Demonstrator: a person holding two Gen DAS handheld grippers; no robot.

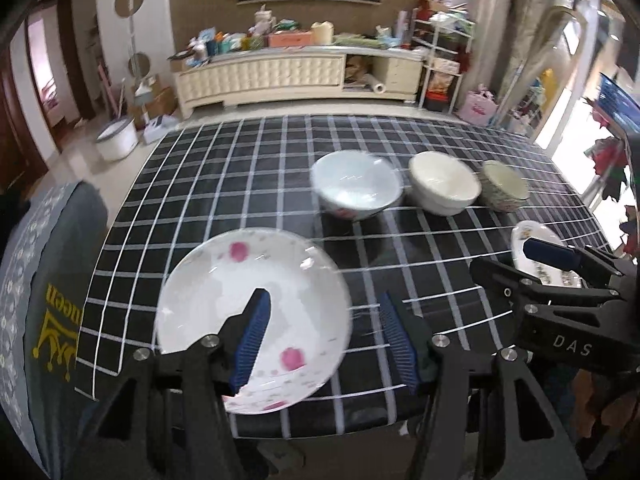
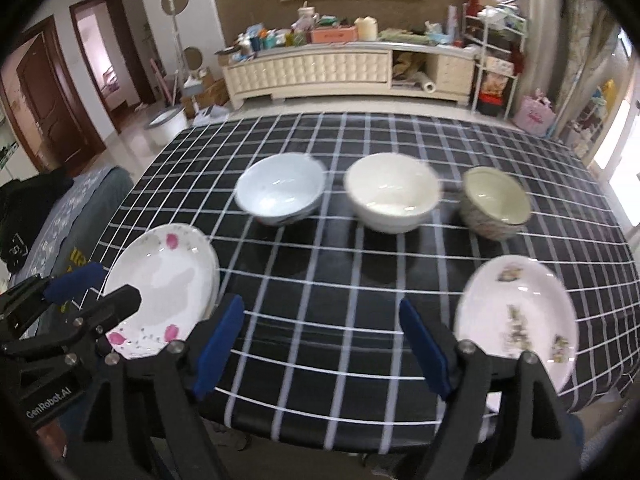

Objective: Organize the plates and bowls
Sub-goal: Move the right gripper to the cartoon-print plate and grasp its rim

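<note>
A round white plate with pink flowers [image 1: 248,300] [image 2: 160,288] lies at the table's near left. An oval white plate with small prints [image 2: 516,320] [image 1: 536,240] lies at the near right. Behind them stand three bowls in a row: a pale blue-white one [image 1: 356,186] [image 2: 280,188], a cream one [image 1: 444,182] [image 2: 392,192] and a patterned greenish one [image 1: 504,186] [image 2: 496,200]. My left gripper [image 1: 326,320] [image 2: 102,292] hangs open over the round plate's right edge, its pads pressing nothing. My right gripper [image 2: 320,320] [image 1: 520,268] stands wide open, left of the oval plate, with nothing between its fingers.
A black cloth with a white grid [image 2: 320,260] covers the table; its front edge is just below the grippers. A grey seat cover with yellow print [image 1: 52,280] sits at the left. A white bucket [image 1: 116,140] and a cluttered cream cabinet [image 1: 280,76] stand beyond.
</note>
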